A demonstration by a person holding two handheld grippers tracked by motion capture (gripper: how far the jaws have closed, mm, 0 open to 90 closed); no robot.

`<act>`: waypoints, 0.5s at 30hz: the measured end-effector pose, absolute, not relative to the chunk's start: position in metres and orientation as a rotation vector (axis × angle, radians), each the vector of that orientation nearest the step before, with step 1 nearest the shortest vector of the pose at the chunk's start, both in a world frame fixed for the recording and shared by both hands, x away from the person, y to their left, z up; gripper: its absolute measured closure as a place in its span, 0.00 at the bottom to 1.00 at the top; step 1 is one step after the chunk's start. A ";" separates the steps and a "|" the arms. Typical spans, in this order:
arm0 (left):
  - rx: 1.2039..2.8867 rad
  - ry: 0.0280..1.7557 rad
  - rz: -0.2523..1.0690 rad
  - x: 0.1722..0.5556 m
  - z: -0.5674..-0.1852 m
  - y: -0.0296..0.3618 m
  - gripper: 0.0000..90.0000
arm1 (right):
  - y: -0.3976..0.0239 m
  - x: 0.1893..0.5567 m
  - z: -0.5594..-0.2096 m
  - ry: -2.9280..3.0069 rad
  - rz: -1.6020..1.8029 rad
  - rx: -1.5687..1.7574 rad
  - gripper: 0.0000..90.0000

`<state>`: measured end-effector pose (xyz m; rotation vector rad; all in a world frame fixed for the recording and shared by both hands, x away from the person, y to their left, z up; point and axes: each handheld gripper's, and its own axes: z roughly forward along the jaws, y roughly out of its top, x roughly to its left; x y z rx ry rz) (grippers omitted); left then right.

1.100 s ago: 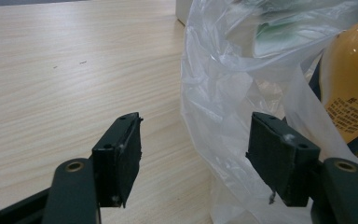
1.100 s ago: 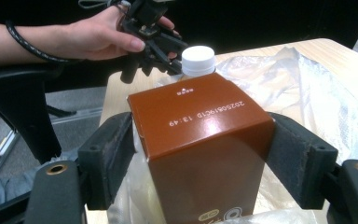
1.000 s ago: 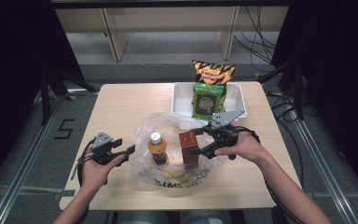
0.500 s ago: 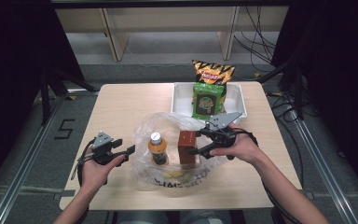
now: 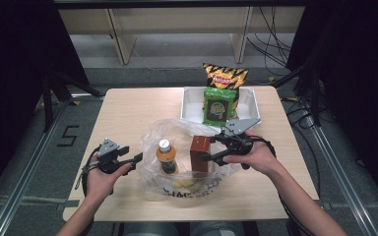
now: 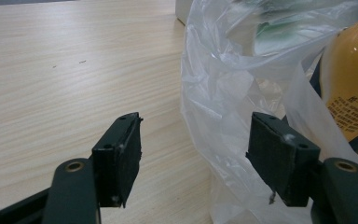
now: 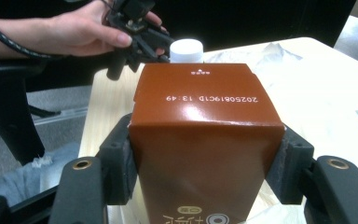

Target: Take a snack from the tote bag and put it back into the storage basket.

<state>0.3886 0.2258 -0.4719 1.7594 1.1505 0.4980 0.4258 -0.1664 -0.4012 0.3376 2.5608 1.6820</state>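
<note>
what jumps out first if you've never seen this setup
First, the brown carton, standing inside the clear plastic bag at the table's middle and clamped between the right tool's pads. Beside it in the bag stands an orange bottle with a white cap, with the left tool open at the bag's edge. At the far side, a white tray holds a green snack packet.

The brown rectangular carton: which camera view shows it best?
The right gripper view: the brown rectangular carton sits large between the right gripper's fingers, its printed top readable. The high view shows it small, inside the clear plastic bag. I cannot find it in the left gripper view.
</note>
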 end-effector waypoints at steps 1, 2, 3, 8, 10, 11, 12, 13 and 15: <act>1.758 1.150 0.498 0.389 -0.472 0.226 0.38 | -0.168 0.425 -0.399 2.574 1.678 0.350 0.43; 1.760 1.149 0.499 0.388 -0.472 0.225 0.38 | -0.167 0.426 -0.398 2.541 1.692 0.335 0.43; 1.760 1.147 0.499 0.388 -0.472 0.225 0.38 | -0.168 0.426 -0.396 2.544 1.673 0.330 0.43; 1.758 1.150 0.499 0.389 -0.472 0.226 0.38 | -0.167 0.423 -0.386 2.518 1.719 0.370 0.43; 1.757 1.149 0.499 0.389 -0.472 0.226 0.38 | -0.168 0.423 -0.381 2.510 1.722 0.378 0.43; 1.757 1.149 0.500 0.389 -0.472 0.226 0.38 | -0.168 0.423 -0.379 2.491 1.719 0.373 0.43; 1.756 1.150 0.499 0.389 -0.472 0.226 0.38 | -0.167 0.424 -0.378 2.467 1.742 0.387 0.43; 1.759 1.151 0.499 0.389 -0.472 0.226 0.38 | -0.169 0.425 -0.376 2.465 1.735 0.384 0.43; 1.759 1.149 0.498 0.389 -0.472 0.226 0.38 | -0.169 0.425 -0.373 2.446 1.743 0.408 0.43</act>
